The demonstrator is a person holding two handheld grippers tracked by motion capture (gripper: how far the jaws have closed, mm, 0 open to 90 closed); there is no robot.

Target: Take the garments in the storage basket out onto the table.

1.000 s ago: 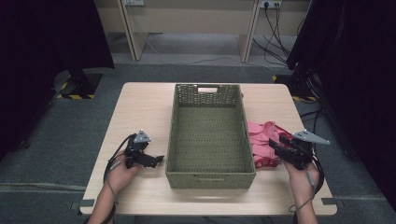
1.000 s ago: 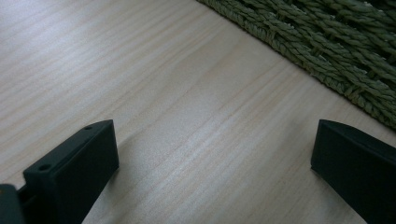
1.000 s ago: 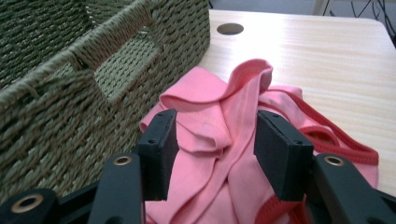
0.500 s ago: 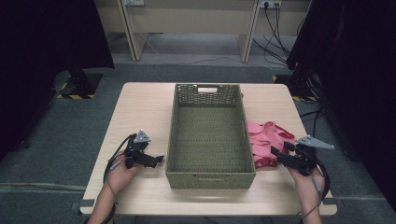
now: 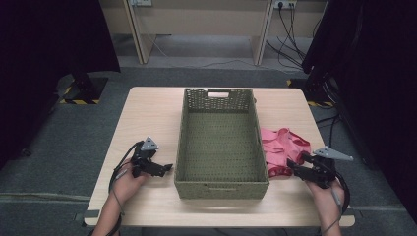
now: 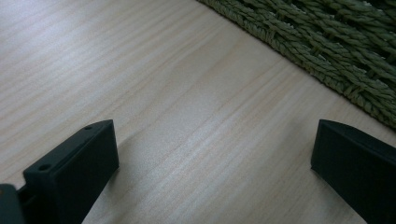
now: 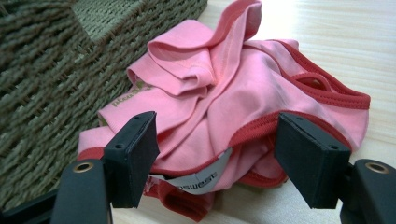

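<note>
Pink garment (image 7: 243, 107) lies crumpled on the table, touching the woven basket's (image 5: 221, 142) right wall. Soft, light, floppy; expect trailing folds. Your right gripper (image 7: 217, 158) is wide open, empty, jaws straddling the near bunched edge; pinch the thick fold there. Left gripper (image 6: 210, 158) open, empty.

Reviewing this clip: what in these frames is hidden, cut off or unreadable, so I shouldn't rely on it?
- Pink garment: bunched up, so its type is unclear; in the high view the basket wall hides its near edge.
- Grey label: right gripper view, print cut short by folded fabric.
- Right tongs: open around the garment; contact cannot be told.
- Left tongs: open over the table; height above it unclear.
- Basket: left gripper view shows just a corner of weave.
</note>
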